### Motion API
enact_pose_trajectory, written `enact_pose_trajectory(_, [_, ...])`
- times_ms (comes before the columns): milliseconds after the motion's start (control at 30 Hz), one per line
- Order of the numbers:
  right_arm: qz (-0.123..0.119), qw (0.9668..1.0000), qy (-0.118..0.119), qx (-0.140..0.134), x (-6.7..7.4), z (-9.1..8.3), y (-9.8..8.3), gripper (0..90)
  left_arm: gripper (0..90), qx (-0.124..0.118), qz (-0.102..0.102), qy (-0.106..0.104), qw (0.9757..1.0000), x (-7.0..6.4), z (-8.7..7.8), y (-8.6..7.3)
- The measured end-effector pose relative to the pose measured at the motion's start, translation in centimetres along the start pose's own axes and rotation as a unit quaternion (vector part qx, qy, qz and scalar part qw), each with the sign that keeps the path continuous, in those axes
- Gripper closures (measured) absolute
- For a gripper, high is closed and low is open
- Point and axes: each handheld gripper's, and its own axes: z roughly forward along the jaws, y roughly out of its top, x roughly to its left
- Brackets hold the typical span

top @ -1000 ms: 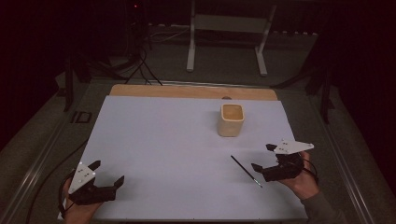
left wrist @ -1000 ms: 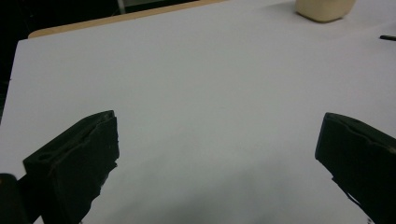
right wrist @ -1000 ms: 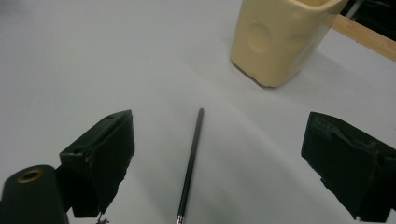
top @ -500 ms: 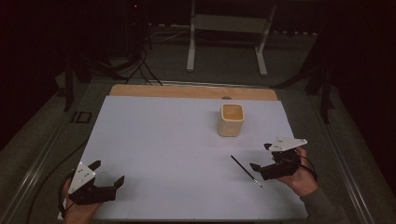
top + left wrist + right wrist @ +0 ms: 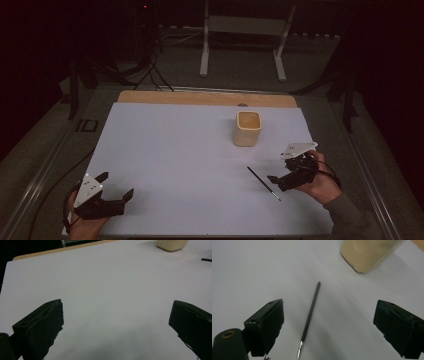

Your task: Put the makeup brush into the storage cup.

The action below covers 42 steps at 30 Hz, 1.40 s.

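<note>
— What has changed on the surface [image 5: 165,150]?

— My right claw [image 5: 278,180] has dropped lower and closer to the paintbrush [image 5: 263,183], jaws spread wide on either side of it, not touching. The brush lies flat near the beige cup [image 5: 248,128].

— And the left claw [image 5: 117,191]?

— Released, resting unmoved at the near corner. I judge a pickup is next.

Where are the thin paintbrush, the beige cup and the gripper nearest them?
paintbrush [image 5: 310,315], right gripper view, mid handle.
beige cup [image 5: 247,132], high view, front wall.
right gripper [image 5: 274,179], high view, between its jaw tips.
</note>
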Motion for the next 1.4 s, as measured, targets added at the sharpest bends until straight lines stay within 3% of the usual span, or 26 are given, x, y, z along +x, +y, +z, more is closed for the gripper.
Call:
enact_pose_trajectory(333, [-0.013,0.9984,0.012,0.054,-1.0,0.2,0.8,12.8,0.9,0.001,0.001,-0.001,1.0000,0.0,0.0,0.0])
enact_pose_trajectory(367, [-0.015,0.9974,0.013,0.069,-1.3,0.4,1.0,12.6,0.9,0.001,0.001,-0.001,1.0000,0.0,0.0,0.0])
enact_pose_trajectory(667, [-0.033,0.9918,0.018,0.122,-1.8,0.7,2.0,11.3,0.9,0.000,0.002,-0.002,1.0000,0.0,0.0,0.0])
enact_pose_trajectory(933, [-0.052,0.9880,0.024,0.143,-1.3,1.2,2.3,11.3,1.0,0.001,0.004,-0.003,1.0000,-0.1,0.0,0.0])
enact_pose_trajectory(1333, [-0.055,0.9841,0.035,0.165,-0.7,2.9,1.5,11.4,1.1,0.002,0.005,-0.004,1.0000,-0.1,0.0,0.0])
enact_pose_trajectory(1400, [-0.058,0.9821,0.038,0.175,-0.5,3.6,1.1,11.4,1.1,0.003,0.006,-0.004,1.0000,-0.1,0.0,0.0])
